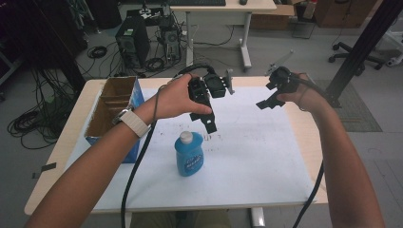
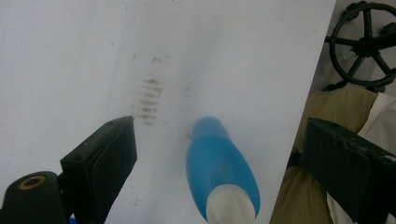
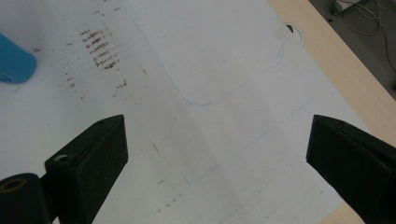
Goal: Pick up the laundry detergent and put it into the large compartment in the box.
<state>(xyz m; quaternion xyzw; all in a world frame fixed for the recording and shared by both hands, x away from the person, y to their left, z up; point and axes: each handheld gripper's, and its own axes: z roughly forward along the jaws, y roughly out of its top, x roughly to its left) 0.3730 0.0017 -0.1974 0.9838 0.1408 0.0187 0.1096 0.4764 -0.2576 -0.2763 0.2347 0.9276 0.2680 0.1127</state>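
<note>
A blue bottle (image 1: 189, 154) with a white cap stands upright on the white sheet (image 1: 247, 156) near the table's front. My left gripper (image 1: 203, 121) hangs just above and behind it, held in a hand with a watch on the wrist. In the left gripper view my left gripper (image 2: 219, 135) is open wide, and the bottle (image 2: 219, 168) shows below the gap, untouched. My right gripper (image 1: 267, 97) hovers over the far right of the sheet. In the right gripper view my right gripper (image 3: 215, 135) is open with nothing between its jaws, and the bottle (image 3: 14, 63) lies at the left edge.
An open cardboard box (image 1: 114, 107) with blue sides stands at the table's left. The sheet carries brown smudges (image 3: 100, 49) and faint pen outlines. The wooden table edge (image 3: 336, 60) runs along the right. A desk, a computer tower and cables lie beyond the table.
</note>
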